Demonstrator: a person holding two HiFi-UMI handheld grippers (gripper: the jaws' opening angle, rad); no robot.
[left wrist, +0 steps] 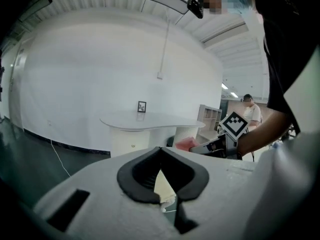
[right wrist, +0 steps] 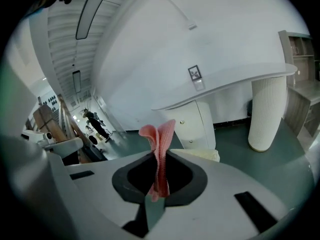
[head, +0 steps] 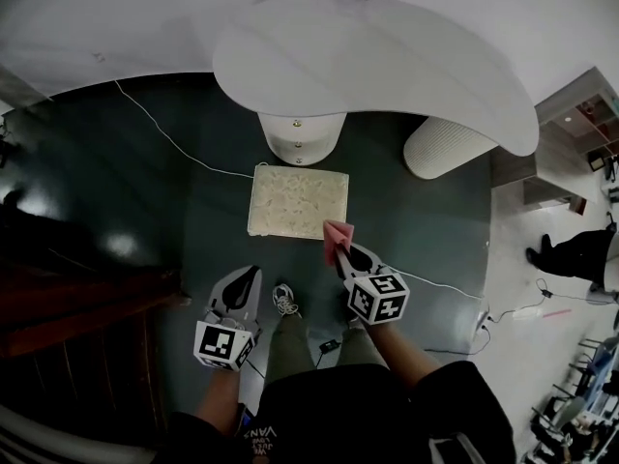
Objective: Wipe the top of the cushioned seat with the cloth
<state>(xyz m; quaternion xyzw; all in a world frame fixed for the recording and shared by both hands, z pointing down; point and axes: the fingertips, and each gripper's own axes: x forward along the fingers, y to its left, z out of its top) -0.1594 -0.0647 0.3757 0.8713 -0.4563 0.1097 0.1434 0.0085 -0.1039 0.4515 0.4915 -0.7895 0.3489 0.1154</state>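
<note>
The cushioned seat (head: 298, 201) is a low cream square pad on the dark floor, just ahead of my feet. My right gripper (head: 340, 251) hovers at its near right corner, shut on a folded pink cloth (head: 338, 234) that sticks up past the jaw tips. In the right gripper view the cloth (right wrist: 158, 146) stands upright between the closed jaws, with the seat (right wrist: 202, 155) just behind. My left gripper (head: 254, 272) hangs short of the seat's near left corner, shut with nothing in it. In the left gripper view its jaws meet at the tips, and the right gripper's cloth (left wrist: 187, 144) shows beyond them.
A white curved table (head: 377, 56) overhangs the seat's far side on a round pedestal (head: 300, 135) and a ribbed white column (head: 443, 147). A white cable (head: 174, 141) crosses the floor at left. Dark wooden furniture (head: 77, 303) stands at left. My shoe (head: 283, 300) is between the grippers.
</note>
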